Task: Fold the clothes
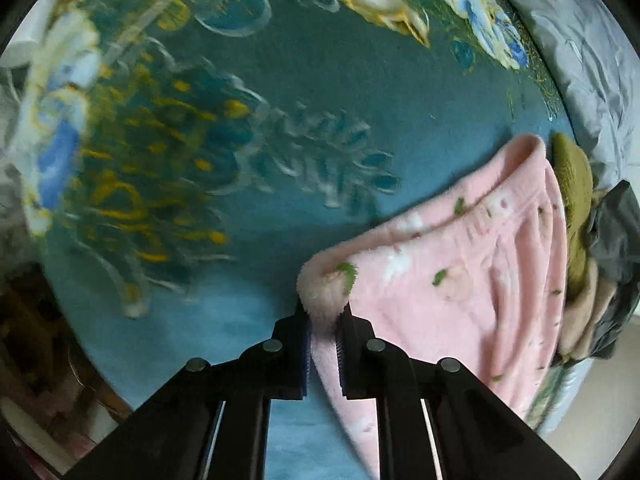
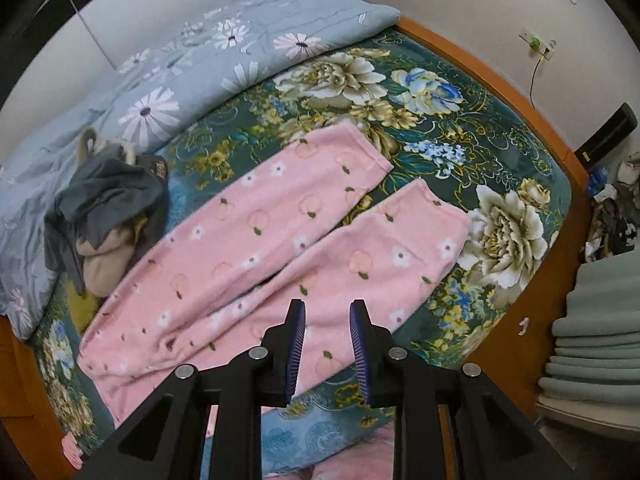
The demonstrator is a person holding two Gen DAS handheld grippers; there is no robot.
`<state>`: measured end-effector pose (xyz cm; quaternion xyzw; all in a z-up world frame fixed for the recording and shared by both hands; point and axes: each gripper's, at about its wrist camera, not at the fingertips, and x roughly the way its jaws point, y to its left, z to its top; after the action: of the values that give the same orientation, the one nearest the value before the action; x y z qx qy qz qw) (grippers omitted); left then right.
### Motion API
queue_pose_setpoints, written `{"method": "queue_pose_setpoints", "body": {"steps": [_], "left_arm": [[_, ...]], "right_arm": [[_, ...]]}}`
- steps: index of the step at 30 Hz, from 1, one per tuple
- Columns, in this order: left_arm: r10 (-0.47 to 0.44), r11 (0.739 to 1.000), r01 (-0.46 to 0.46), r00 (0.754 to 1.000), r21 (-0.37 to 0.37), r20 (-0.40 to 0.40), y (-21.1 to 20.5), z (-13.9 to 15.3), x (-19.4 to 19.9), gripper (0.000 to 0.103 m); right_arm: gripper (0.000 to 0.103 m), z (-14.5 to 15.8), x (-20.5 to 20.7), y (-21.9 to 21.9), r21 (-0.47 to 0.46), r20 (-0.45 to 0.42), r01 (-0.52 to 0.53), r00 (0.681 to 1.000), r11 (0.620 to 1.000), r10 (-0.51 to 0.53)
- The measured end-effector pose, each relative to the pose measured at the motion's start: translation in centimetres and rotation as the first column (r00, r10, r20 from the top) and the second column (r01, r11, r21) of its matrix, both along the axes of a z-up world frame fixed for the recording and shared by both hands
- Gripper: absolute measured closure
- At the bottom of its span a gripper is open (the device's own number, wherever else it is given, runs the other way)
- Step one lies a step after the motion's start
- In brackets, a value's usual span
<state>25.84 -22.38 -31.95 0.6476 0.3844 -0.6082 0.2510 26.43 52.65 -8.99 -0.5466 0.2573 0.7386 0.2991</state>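
The left gripper pinched a corner of the pink fleece trousers — its 2 fingers closed on the fabric. The right gripper hung open and empty above the trousers, which lay spread on the floral bedspread beside a clothes pile.

No readable text anywhere, honestly. No words, labels, brand marks or numbers can be made out on anything in either wrist view, just printed patterns, and part of the left view is blurred anyway.
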Motion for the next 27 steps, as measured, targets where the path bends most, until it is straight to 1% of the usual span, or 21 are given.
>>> {"method": "queue_pose_setpoints", "body": {"steps": [1,3,7,12,15,19,21,23,24,26,27], "left_arm": [[-0.012,1.000,0.012,1.000,-0.010,0.016,-0.1,-0.1,0.6,0.092],[-0.006,1.000,0.006,0.999,-0.004,0.047,0.2,-0.5,1.2,0.092],[0.001,1.000,-0.001,0.999,-0.012,0.036,1.2,0.7,-0.1,0.092],[-0.009,0.999,0.010,1.000,-0.051,0.019,2.9,3.3,-1.7,0.092],[-0.005,0.996,0.006,1.000,-0.090,0.015,4.5,5.4,-2.2,0.092],[0.004,0.989,-0.002,1.000,-0.145,0.008,6.9,8.1,-2.9,0.092],[0.009,0.985,-0.007,1.000,-0.175,0.006,8.2,9.6,-3.5,0.092],[0.008,0.980,-0.007,1.000,-0.200,0.003,7.6,11.2,-3.8,0.092],[0.009,0.977,-0.009,1.000,-0.212,0.000,7.9,12.1,-4.1,0.092],[0.009,0.972,-0.009,1.000,-0.235,-0.005,9.1,13.2,-4.8,0.092],[0.007,0.970,-0.008,1.000,-0.243,-0.006,9.3,13.3,-4.9,0.092]], "right_arm": [[0.077,-0.2,0.2,0.2,-0.008,-0.002,0.007,1.000,1.000,-0.007],[0.077,-1.0,0.7,0.8,-0.034,0.002,0.033,0.999,0.999,-0.033],[0.077,-2.7,2.3,2.9,-0.107,-0.024,0.107,0.994,0.988,-0.110],[0.077,-5.4,5.5,7.5,-0.188,-0.038,0.224,0.971,0.956,-0.235],[0.077,-8.4,8.0,11.4,-0.239,-0.015,0.305,0.948,0.922,-0.317],[0.077,-13.4,10.5,16.5,-0.313,0.026,0.405,0.908,0.859,-0.419],[0.077,-16.1,11.1,18.7,-0.352,0.047,0.434,0.893,0.829,-0.448],[0.077,-18.6,11.4,20.6,-0.377,0.065,0.455,0.882,0.807,-0.467],[0.077,-19.8,11.4,21.5,-0.386,0.073,0.464,0.877,0.798,-0.475],[0.071,-21.8,11.4,22.8,-0.393,0.094,0.478,0.871,0.786,-0.482],[0.069,-22.6,11.4,23.3,-0.394,0.106,0.484,0.869,0.782,-0.484]]}}
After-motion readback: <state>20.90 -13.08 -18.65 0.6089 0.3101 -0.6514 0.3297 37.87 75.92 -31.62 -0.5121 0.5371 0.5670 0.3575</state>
